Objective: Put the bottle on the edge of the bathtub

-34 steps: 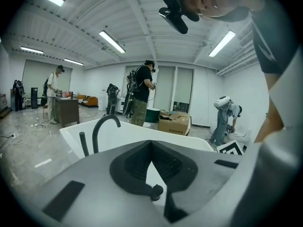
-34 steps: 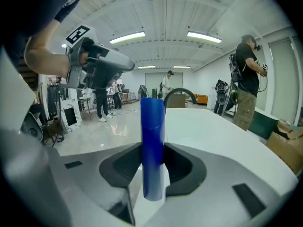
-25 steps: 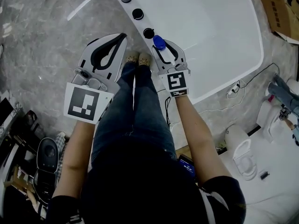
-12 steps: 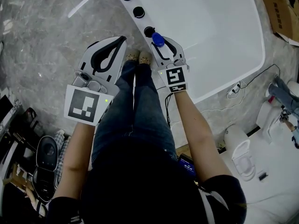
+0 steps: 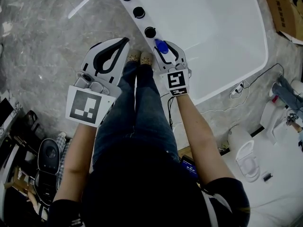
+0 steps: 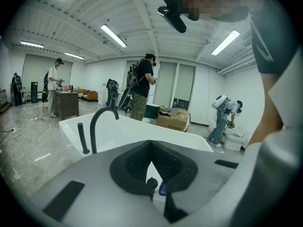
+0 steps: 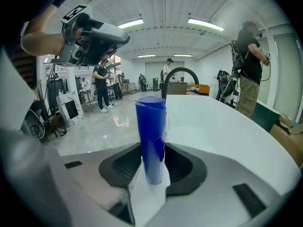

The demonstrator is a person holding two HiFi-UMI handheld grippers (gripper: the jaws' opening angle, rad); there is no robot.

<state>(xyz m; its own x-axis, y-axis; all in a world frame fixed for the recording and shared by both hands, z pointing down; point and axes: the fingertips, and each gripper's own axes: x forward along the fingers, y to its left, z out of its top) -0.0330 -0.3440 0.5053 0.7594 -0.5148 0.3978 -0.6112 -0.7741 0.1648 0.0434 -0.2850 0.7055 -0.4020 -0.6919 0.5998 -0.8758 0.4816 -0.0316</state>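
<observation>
The person stands at the side of a white, glossy freestanding bathtub (image 5: 144, 22), feet close to its wall, with a grey-and-white two-jaw tool in each hand. The right gripper (image 5: 167, 48) is clenched on a tall blue cylindrical bottle (image 7: 151, 131). The bottle stands upright between the ribbed black pads, which press on it from both sides, and its flat top rises well above the jaws. From above, that blue top sits over the tub's near rim, just beside the closest of three round black knobs (image 5: 150, 32) set in a row along the rim. I cannot tell whether the bottle's base touches the rim, because the gripper hides it.

The left gripper (image 5: 124, 41) hangs over the grey marbled floor (image 5: 47, 41), outside the tub and apart from the right one. Its jaws are pressed together tip to tip, with nothing between them.

A curved black faucet (image 6: 102, 122) rises from the rim farther along. The person's blue jeans (image 5: 142, 108) fill the space between the two arms. Beyond the tub a brown cardboard box (image 6: 173, 119) sits on the floor, and a few other people stand about the bright, white-walled room — one just behind the tub, others farther back.
</observation>
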